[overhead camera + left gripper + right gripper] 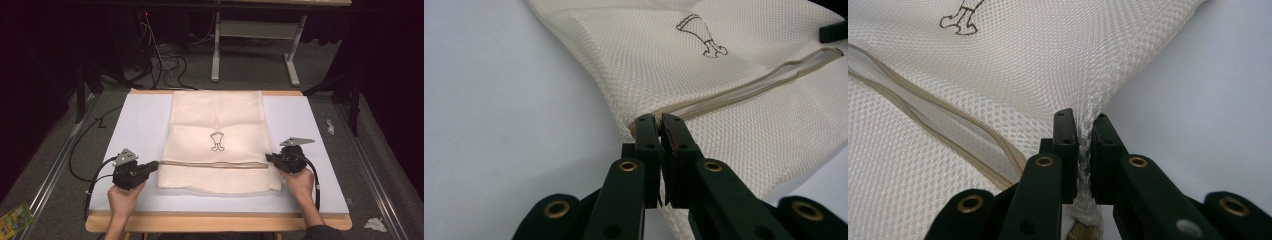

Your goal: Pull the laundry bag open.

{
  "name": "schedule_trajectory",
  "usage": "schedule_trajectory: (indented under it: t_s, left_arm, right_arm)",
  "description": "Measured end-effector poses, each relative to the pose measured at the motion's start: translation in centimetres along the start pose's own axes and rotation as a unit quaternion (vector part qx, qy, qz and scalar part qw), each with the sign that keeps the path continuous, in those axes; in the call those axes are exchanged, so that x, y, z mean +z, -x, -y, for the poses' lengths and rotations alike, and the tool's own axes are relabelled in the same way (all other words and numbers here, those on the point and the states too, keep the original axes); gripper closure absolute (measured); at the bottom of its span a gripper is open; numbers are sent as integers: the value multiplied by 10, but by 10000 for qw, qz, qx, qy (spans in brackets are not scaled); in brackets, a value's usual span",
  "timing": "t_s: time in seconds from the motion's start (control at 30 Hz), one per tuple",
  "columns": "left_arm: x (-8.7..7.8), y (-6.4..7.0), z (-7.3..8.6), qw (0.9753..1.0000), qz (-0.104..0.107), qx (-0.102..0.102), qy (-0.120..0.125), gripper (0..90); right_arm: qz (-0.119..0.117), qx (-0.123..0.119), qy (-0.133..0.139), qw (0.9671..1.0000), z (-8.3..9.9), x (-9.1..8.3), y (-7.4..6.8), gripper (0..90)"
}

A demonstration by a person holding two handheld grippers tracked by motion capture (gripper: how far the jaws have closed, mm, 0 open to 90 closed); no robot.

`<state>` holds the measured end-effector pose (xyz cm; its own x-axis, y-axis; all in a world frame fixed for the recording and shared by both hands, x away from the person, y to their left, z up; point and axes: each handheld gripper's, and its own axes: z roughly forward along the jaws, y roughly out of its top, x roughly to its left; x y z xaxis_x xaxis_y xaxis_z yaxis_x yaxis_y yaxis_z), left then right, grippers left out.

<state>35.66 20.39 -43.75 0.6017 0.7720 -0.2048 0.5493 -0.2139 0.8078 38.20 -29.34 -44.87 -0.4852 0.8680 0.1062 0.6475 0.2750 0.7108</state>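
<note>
A cream mesh laundry bag lies flat on the white board, with a small brown line drawing at its middle and a tan zipper running across near the front. My left gripper is shut on the bag's left edge at the zipper's end. My right gripper is shut on the right edge, the mesh pinched between its jaws. Both hands hold the grippers low on the board. In the left gripper view the right gripper's tip shows at the far side.
The board rests on a wooden table edge. Cables and a grey table frame stand on the floor behind. Scraps of paper lie on the floor at right, a colourful packet at left.
</note>
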Motion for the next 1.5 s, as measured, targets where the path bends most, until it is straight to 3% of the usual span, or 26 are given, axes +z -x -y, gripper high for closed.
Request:
schedule_trajectory:
  t_s: [0.57,0.9,1.07,1.5]
  left_arm:
    - [7,1,3,9998,-74,50,-174,864]
    - [6,1,3,9998,-104,63,-142,849]
    - [3,3,1,9998,-137,130,-47,827]
    - [-8,3,-7,9988,-227,284,335,674]
  right_arm:
    - [127,-78,-43,9999,2,0,-3,764]
    - [292,-48,75,9995,2,-7,-2,633]
    - [338,-100,264,9990,2,-15,-3,645]
    - [385,-90,860,9955,4,-40,3,661]
